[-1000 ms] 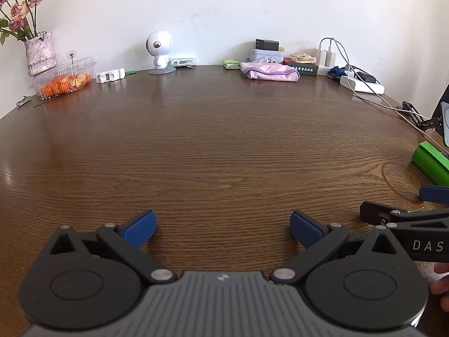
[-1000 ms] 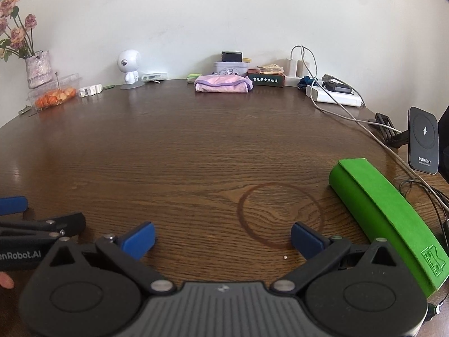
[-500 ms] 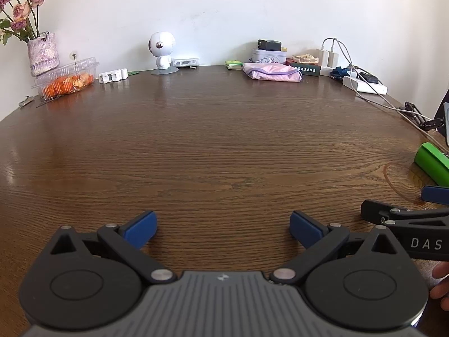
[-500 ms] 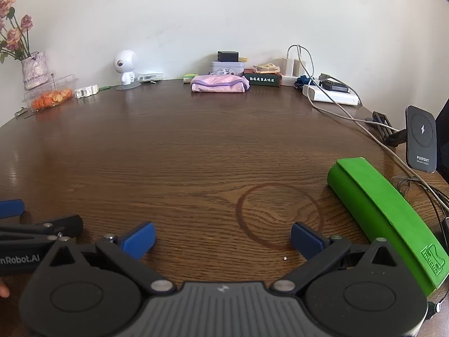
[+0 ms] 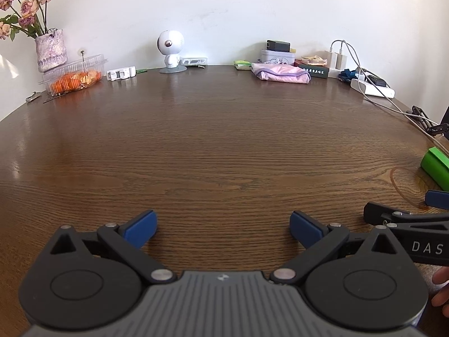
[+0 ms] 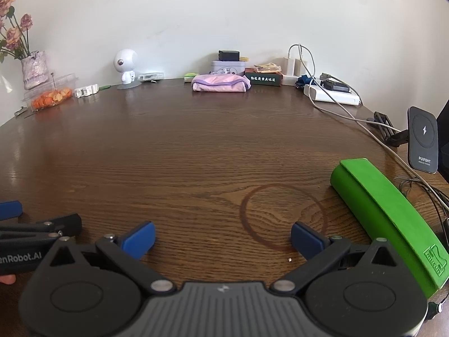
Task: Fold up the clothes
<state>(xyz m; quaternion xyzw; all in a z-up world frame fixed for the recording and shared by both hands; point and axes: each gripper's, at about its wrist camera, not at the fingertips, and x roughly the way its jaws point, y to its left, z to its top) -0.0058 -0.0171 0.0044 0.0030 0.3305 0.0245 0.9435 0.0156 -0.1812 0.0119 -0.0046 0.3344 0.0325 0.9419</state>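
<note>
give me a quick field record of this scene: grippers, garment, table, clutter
left gripper: open, empty, low over the near table
right gripper: open, empty, beside the left one
garment: pink cloth, bunched at the far edge, untouched
table: dark wood, bare in the middle, ring stain near the right gripper
right side: green case, phone stand, cables
far left: vase of flowers, plastic food box

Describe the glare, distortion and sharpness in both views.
Left wrist view: window glare streaks the table at left; fisheye bends its far edge; dark corners. Right wrist view: the same curve, softer sheen at left, pink cloth and green case sharp; no motion blur in either.
</note>
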